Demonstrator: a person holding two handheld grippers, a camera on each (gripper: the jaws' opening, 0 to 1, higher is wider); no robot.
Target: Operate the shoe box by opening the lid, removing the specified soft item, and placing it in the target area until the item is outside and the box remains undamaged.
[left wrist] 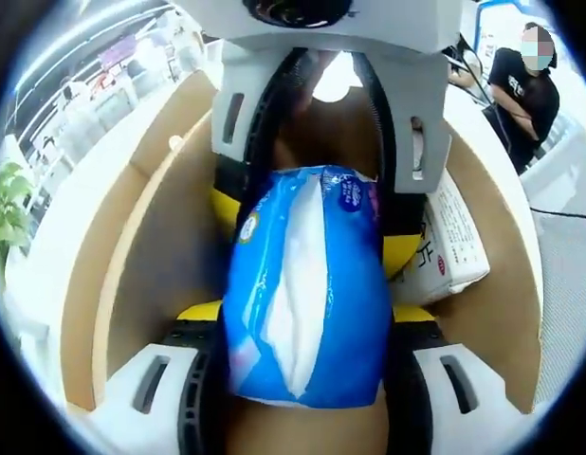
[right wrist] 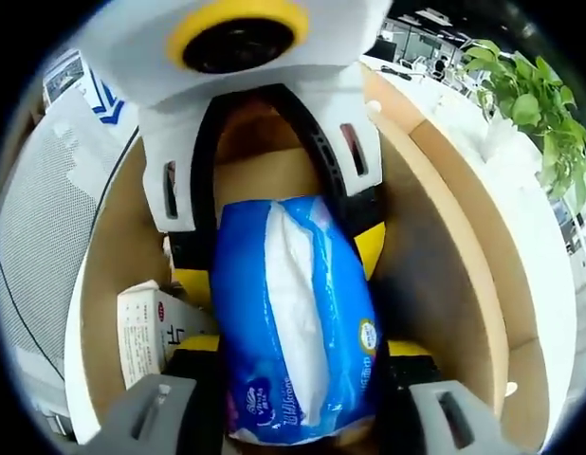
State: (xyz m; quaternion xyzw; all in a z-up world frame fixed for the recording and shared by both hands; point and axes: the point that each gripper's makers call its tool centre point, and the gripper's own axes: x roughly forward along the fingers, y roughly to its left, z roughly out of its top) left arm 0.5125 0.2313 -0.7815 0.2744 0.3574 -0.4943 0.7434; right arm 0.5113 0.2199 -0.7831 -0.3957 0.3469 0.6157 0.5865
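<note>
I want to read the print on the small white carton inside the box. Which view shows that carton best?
The left gripper view: the white carton lies beside the blue tissue pack, one printed face visible. In the right gripper view the carton appears smaller, partly hidden behind the right tool.

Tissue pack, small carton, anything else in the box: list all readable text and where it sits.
Blue tissue pack: logo script near the lower end in the right gripper view, blurred, not readable.
Tissue pack, round dark blue badge and round yellow-rimmed seal: print too small to read.
Small white carton beside the pack inside the cardboard shoe box: rows of dark print on its faces, too blurred to read.
No legible words or numbers anywhere.
</note>
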